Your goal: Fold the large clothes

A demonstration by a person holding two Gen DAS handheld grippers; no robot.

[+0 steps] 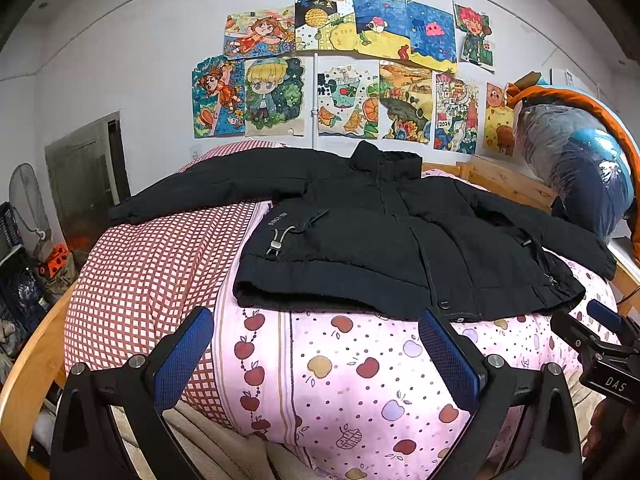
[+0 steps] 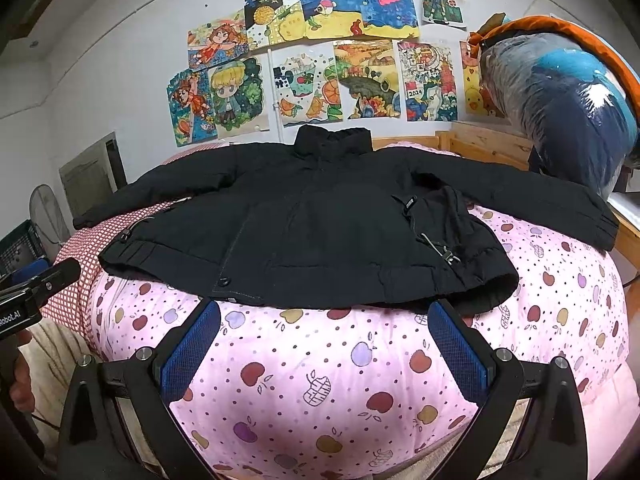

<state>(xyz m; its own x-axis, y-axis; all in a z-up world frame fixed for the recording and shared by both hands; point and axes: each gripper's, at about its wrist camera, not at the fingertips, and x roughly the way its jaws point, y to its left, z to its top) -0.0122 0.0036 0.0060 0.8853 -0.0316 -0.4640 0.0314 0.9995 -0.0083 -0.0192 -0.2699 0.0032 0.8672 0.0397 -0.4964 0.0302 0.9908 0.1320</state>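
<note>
A black padded jacket (image 1: 360, 240) lies spread flat, front up, on a pink apple-print quilt (image 1: 352, 380), sleeves stretched out to both sides. It also shows in the right wrist view (image 2: 320, 232). My left gripper (image 1: 316, 320) is open and empty, hovering just short of the jacket's hem. My right gripper (image 2: 324, 312) is open and empty, its blue pads near the hem's front edge. The right gripper also shows at the right edge of the left wrist view (image 1: 600, 328).
A red checked quilt (image 1: 152, 272) lies left of the pink quilt (image 2: 360, 380). A wooden bed frame (image 1: 32, 360) runs round the bed. A plastic-wrapped bundle (image 2: 560, 108) stands at the back right. Drawings (image 1: 352, 72) cover the wall. A fan and crates (image 1: 24, 216) stand at left.
</note>
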